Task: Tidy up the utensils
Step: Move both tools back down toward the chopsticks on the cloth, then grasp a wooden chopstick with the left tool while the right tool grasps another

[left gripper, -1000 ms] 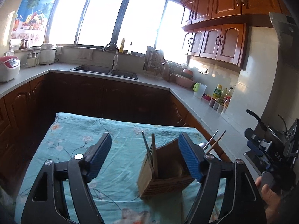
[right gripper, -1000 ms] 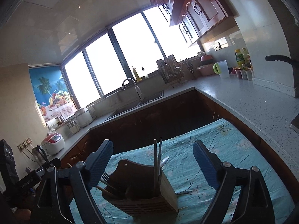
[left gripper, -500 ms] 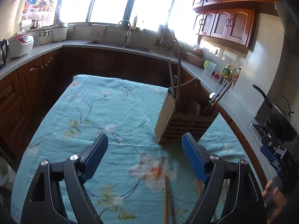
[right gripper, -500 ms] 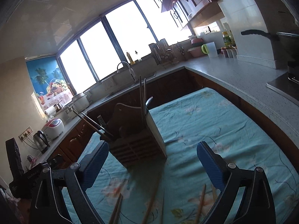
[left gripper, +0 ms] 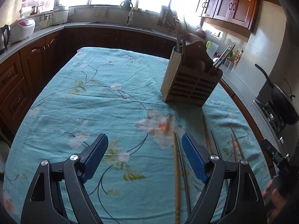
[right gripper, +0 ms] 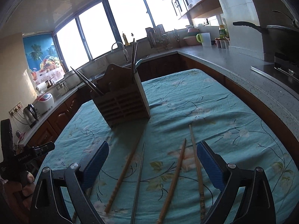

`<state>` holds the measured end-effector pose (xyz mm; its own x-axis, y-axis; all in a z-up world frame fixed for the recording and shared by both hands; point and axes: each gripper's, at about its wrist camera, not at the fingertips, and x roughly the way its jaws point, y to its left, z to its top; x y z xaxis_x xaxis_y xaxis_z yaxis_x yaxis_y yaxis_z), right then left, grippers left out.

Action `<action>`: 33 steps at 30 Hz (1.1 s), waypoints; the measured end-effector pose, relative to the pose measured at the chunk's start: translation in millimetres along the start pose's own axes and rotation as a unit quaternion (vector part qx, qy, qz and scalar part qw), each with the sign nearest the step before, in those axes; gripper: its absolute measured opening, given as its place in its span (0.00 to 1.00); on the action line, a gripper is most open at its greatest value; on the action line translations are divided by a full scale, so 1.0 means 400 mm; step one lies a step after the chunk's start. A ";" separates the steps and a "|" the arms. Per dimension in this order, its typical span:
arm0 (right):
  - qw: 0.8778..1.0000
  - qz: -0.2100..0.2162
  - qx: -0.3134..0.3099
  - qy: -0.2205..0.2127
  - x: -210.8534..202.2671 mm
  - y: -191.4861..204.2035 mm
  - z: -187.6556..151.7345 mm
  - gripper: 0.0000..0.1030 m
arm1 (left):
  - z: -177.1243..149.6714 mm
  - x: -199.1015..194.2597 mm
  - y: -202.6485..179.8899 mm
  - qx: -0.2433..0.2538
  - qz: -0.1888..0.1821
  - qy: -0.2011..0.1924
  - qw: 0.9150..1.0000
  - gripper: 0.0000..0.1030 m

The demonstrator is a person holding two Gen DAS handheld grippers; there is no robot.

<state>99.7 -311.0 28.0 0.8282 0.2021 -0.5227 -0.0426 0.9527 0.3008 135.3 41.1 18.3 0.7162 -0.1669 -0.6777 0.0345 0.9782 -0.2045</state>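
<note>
Lying loose on a teal floral tablecloth (left gripper: 89, 100) are several chopsticks (right gripper: 173, 179), long thin sticks fanned out side by side near the table's front edge; most are pale bamboo or wood, and one (right gripper: 139, 179) looks like grey metal. Beyond them stands a wooden utensil holder (right gripper: 123, 102), a boxy brown caddy with slatted sides and a curved raised back, upright on the cloth; more chopsticks, a fork and what seems a spoon poke out of its compartments. The left gripper (left gripper: 144, 153) hovers over the cloth with its blue ribbed pads spread wide and nothing between them; a bamboo chopstick (left gripper: 176, 177) lies just inside its right-hand pad, apart from it. The right gripper (right gripper: 152, 158) is likewise spread wide and empty, hanging above the fanned sticks, which pass under the gap between its pads. The cloth is wrinkled cotton printed with pale blossoms and dark vines. Around the table runs a speckled grey counter (right gripper: 243, 69) over dark reddish wooden cabinets, with a sink and curved tap (left gripper: 129, 9) beneath bright windows, a white rice cooker (left gripper: 22, 28) at the left, and a black wok (right gripper: 280, 35) on the stove.
</note>
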 end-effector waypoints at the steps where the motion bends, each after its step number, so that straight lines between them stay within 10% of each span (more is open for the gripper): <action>1: 1.000 0.000 0.000 0.004 0.001 0.001 -0.006 0.94 | -0.007 0.002 -0.003 0.003 0.000 0.004 1.000 0.81; 19: 0.999 -0.010 0.002 0.050 0.046 -0.016 -0.034 0.92 | -0.052 0.076 -0.064 0.058 -0.001 0.073 0.996 0.80; 26: 0.995 -0.017 0.016 0.098 0.101 -0.043 -0.048 0.57 | -0.072 0.125 -0.091 0.082 -0.011 0.113 0.990 0.62; 33: 0.991 -0.034 0.013 0.128 0.157 -0.059 -0.047 0.51 | -0.073 0.182 -0.103 0.096 -0.012 0.143 0.985 0.48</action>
<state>142.3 -316.4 -26.9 0.6598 0.1911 -0.7268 0.0263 0.9607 0.2764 165.5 -14.9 -43.2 0.4881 -0.1903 -0.8518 0.1999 0.9744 -0.1032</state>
